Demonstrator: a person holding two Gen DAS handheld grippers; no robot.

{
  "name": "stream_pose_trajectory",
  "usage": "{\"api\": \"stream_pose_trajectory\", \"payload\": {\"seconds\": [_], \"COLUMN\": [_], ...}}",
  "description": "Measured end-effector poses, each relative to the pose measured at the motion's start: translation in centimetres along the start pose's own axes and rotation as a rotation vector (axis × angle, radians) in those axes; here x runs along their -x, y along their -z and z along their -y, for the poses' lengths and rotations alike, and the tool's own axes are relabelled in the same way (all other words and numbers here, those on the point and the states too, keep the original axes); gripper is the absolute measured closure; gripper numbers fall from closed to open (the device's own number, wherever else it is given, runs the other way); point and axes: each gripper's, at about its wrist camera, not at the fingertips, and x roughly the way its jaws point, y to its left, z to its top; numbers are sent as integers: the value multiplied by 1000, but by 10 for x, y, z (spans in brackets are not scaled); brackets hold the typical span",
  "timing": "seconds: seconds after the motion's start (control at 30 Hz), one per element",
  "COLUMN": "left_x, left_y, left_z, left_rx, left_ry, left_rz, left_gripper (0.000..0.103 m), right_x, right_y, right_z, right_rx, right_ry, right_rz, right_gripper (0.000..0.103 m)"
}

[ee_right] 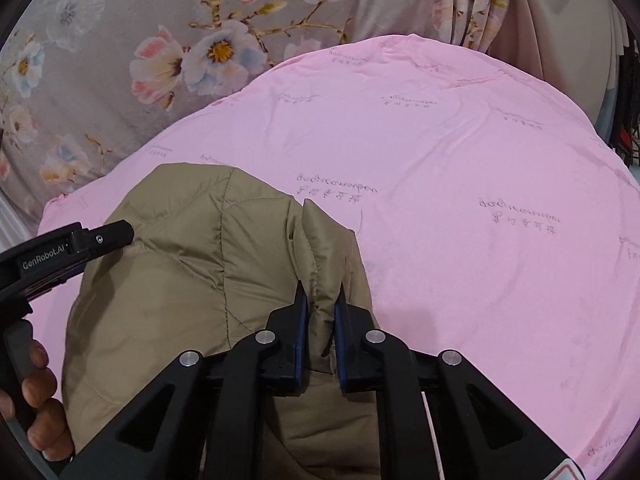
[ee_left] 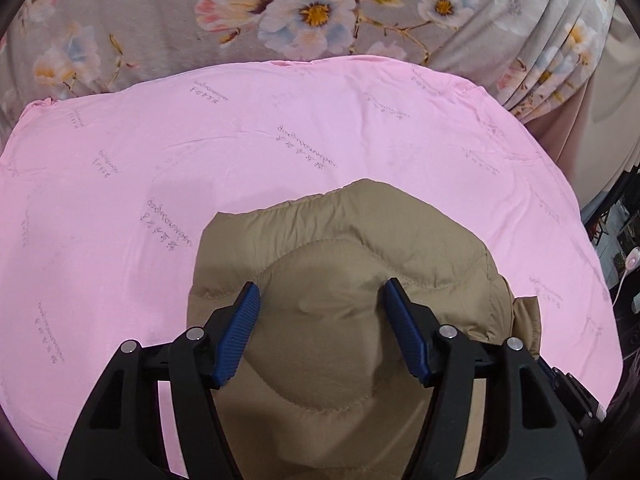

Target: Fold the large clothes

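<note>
A khaki quilted jacket (ee_left: pixel 344 240) lies on a pink sheet (ee_left: pixel 120 200) printed with faint writing. My left gripper (ee_left: pixel 322 290) is open; its blue pads (ee_left: pixel 240 332) stand wide apart over the puffy jacket, and I see no pinch on it. In the right wrist view the jacket (ee_right: pixel 180 260) fills the lower left. My right gripper (ee_right: pixel 320 288) is shut on a stitched edge fold of the jacket that stands up between its pads. The left gripper's black body (ee_right: pixel 60 252) hangs over the jacket's left side, with a person's hand (ee_right: pixel 40 384) on its handle.
Grey floral fabric (ee_left: pixel 160 20) hangs in folds behind the far edge of the pink sheet (ee_right: pixel 480 160). The sheet drops away at the right edge, where dark furniture and a small white corded device (ee_left: pixel 632 260) show.
</note>
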Motion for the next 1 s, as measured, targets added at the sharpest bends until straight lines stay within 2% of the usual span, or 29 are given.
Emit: {"api": "stream_pose_trajectory", "payload": {"seconds": [0.13,0.4,1.0], "left_x": [-13,-29,-52], "left_y": [7,20,29], "left_z": [5,13,20], "left_rx": [-24,-59,-82], "left_ry": [-30,-85,-136], "left_rz": [11,56,92], "left_gripper": [38,35,31], "right_x": [-10,-28,-42], "right_y": [6,11,15], "right_z": [-1,12,21], "right_rx": [31,2,-42], "right_ry": [7,-50,-97], "right_rz": [4,-6,17], "right_gripper": [91,88,85]}}
